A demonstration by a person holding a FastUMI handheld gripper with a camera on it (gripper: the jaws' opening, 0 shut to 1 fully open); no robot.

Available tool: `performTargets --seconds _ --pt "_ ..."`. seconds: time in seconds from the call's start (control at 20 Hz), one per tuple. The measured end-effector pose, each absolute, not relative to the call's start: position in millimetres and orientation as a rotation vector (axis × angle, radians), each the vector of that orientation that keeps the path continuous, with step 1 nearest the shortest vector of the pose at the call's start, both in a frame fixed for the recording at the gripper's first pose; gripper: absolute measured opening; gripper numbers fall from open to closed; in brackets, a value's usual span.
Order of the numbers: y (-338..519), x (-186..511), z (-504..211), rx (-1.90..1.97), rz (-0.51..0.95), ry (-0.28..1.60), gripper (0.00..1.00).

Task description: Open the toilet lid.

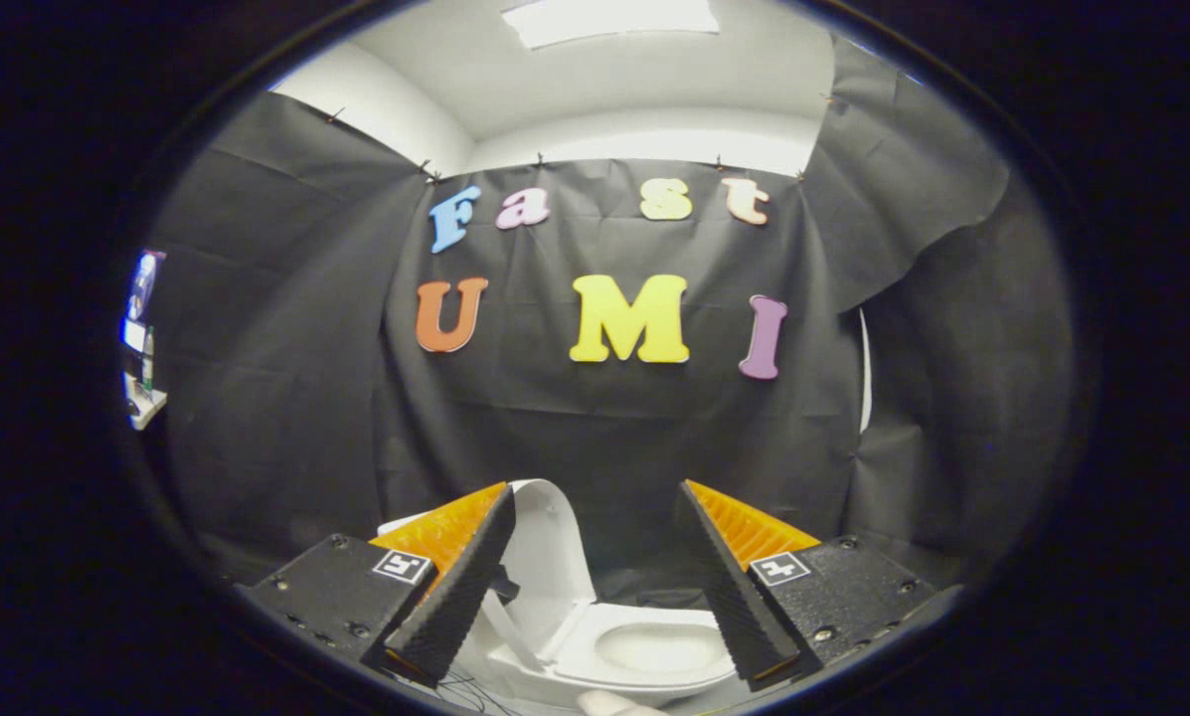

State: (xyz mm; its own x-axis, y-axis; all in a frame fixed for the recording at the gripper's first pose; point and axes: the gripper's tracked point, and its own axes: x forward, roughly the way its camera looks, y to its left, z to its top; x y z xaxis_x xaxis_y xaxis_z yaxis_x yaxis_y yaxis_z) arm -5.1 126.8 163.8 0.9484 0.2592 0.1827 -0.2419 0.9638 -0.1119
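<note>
A: Where is the toilet lid (547, 557)?

B: It stands raised, close to upright, just ahead of the left finger's tip, at about eleven o'clock from the bowl (654, 648). The white toilet (565, 666) lies low between the two fingers, with the oval bowl opening uncovered and facing up. The seat ring looks raised too, leaning beside the lid, though I cannot tell that part for certain.

A: And the gripper (595, 577)?

B: Its fingers are spread wide with nothing held between them. The lid sits near the left fingertip; whether they touch I cannot tell. The right finger is apart from the toilet's parts, at roughly two o'clock from the bowl.

A: What lies beyond?

B: Black cloth (595, 438) hangs as the wall behind the toilet, at twelve o'clock from the fingers. Above it runs a white ceiling (644, 89) with a bright light panel (609, 18). Far off at nine o'clock, a small shelf (143, 403) with a few items shows past the cloth's edge.
</note>
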Motion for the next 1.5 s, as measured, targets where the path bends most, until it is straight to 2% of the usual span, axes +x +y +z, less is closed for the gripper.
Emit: performTargets --seconds 0.35,0.7,1.0,1.5 --pt "24 -2 127 -0.024 0.107 -0.182 1.0" --pt "-32 4 62 -0.025 0.037 -0.118 1.0" --pt "-65 19 3 0.005 0.0 -0.049 1.0" --pt "-67 34 -27 -0.006 0.01 -0.002 1.0"
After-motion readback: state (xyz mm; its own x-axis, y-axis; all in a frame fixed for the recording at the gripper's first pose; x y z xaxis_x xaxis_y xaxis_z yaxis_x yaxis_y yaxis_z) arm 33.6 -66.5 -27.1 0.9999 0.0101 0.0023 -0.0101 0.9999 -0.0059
